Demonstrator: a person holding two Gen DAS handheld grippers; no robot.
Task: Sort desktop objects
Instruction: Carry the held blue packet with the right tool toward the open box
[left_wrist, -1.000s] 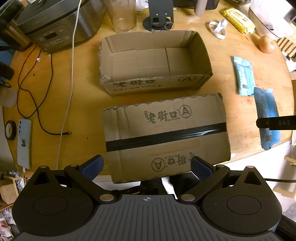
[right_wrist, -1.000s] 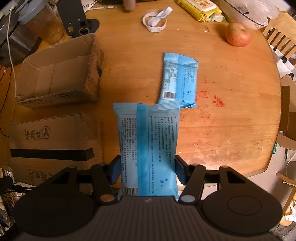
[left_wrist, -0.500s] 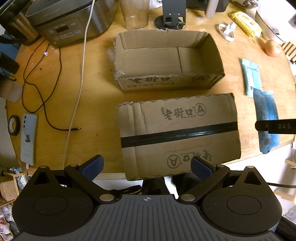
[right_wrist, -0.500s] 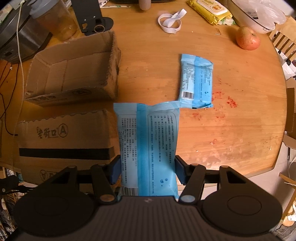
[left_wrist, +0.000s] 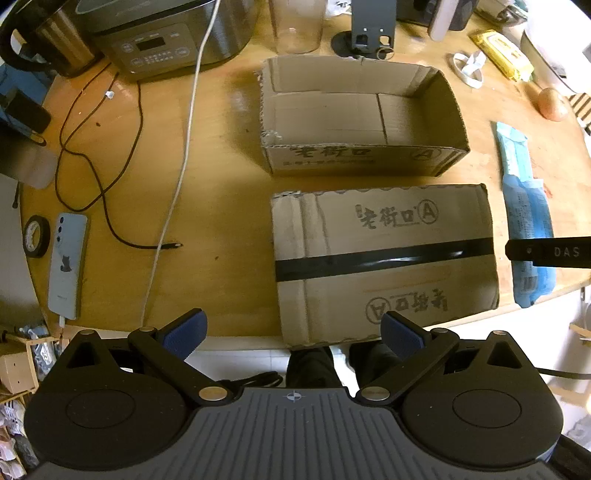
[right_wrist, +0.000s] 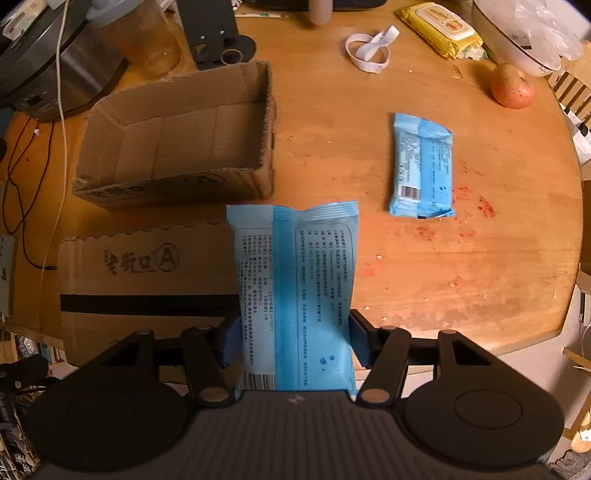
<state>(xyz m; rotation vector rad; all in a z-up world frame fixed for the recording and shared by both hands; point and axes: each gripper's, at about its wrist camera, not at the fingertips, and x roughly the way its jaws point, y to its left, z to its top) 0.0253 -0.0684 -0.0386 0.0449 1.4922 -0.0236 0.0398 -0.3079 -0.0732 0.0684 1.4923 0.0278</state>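
Between the pads of the right gripper (right_wrist: 293, 341) hangs a blue packet (right_wrist: 295, 291), clamped only at its edges. It may slip out before the open box (right_wrist: 177, 147), I think. Left gripper (left_wrist: 291, 328) is wide, with nothing in it.

The closed carton (left_wrist: 384, 258) before my left claw bears printed Chinese characters beside a circled "A", twice, once inverted. The open carton (left_wrist: 362, 158) shows that mark on its near wall. A black bar (left_wrist: 550, 253) at right reads "DAS". Print on my blue packet (right_wrist: 295, 288) is illegible.

Both point down: left gripper (left_wrist: 291, 328) spread wide, empty; right gripper (right_wrist: 293, 341) apparently clamped on something
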